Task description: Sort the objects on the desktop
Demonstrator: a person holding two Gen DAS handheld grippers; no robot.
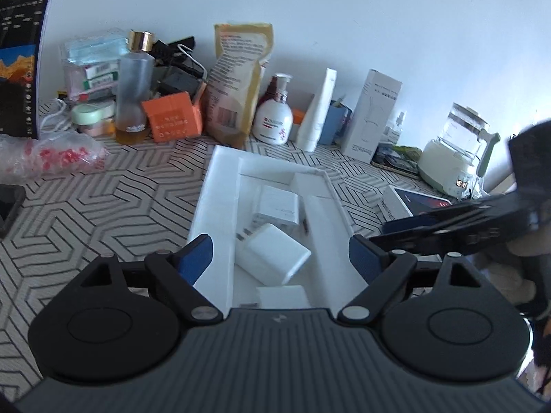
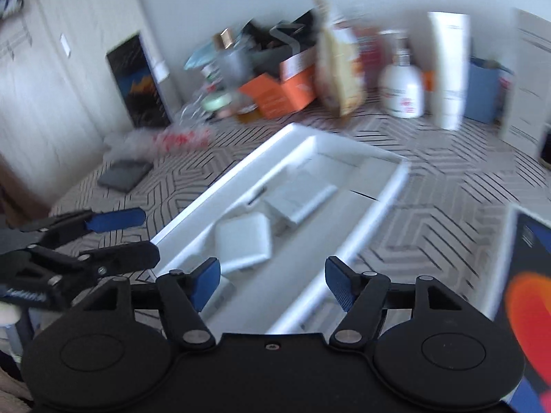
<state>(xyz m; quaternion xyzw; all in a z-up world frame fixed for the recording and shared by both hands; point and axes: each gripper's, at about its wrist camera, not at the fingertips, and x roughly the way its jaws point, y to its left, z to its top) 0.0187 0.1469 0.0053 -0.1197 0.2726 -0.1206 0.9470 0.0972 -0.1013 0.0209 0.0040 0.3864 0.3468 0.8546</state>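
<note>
Chargers (image 1: 272, 253) (bottom 1 cut off)

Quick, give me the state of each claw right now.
Left claw: open, nothing held, hovering over the white tray of chargers.
Right claw: open, nothing between its pads, above the same tray.

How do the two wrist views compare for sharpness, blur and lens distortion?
Left wrist view: sharp, the white tray and pump bottle crisp, the other tool at the right edge blurred; fisheye curves the tablecloth lines. Right wrist view: motion-smeared, the back clutter streaked, only its own tool sharp.
</note>
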